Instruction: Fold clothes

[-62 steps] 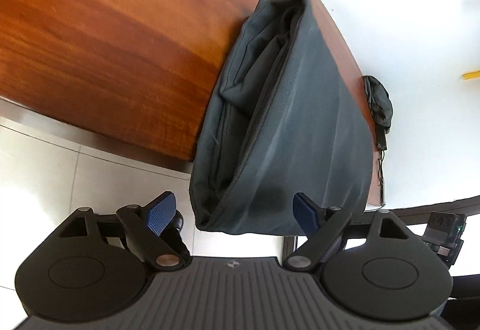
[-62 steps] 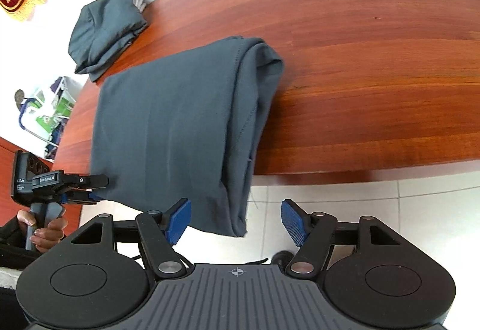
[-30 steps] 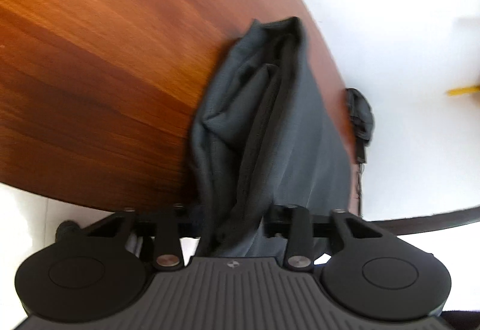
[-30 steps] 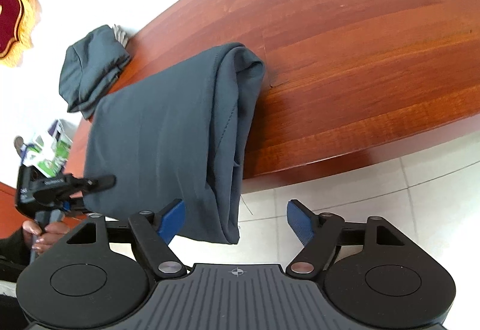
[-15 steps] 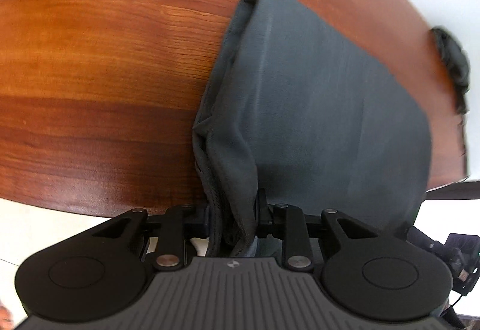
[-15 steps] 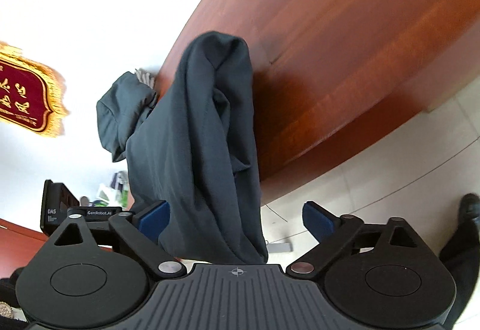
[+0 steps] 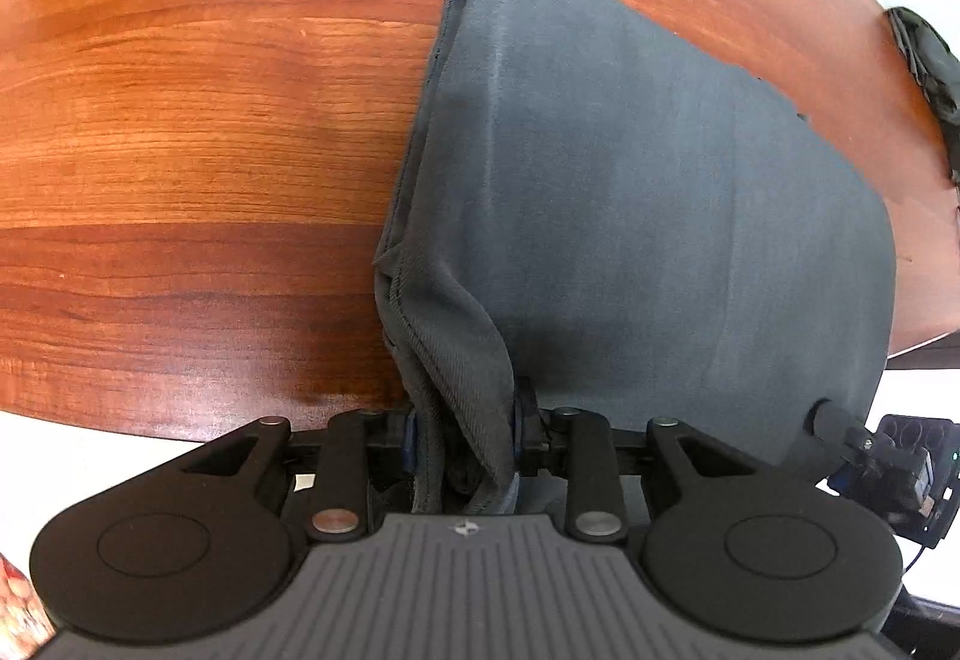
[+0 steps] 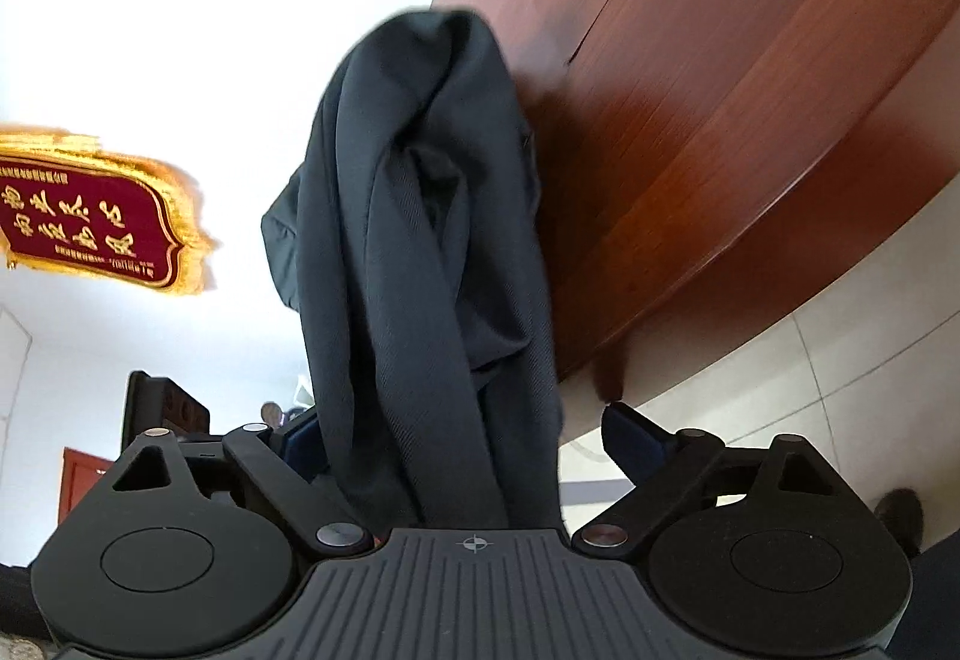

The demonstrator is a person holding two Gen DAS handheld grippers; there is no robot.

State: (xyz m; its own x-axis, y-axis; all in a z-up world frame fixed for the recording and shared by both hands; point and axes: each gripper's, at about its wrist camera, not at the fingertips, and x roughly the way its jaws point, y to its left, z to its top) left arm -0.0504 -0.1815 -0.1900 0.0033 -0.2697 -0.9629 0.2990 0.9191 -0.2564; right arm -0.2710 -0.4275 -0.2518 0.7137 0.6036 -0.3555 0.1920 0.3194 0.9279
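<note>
Left wrist view showed left tongs (image 7: 465, 435) clamped on the dark grey folded cloth garment (image 7: 630, 216), newly gripped; right tongs (image 8: 465, 435) gaped wide around its hanging end (ungripped), having just eased narrower.

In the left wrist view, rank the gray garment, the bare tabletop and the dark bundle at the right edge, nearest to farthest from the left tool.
1. Gray garment: pinched in the left tool.
2. Tabletop: bare wood just beyond, to the left.
3. Dark bundle: far right table edge.
</note>
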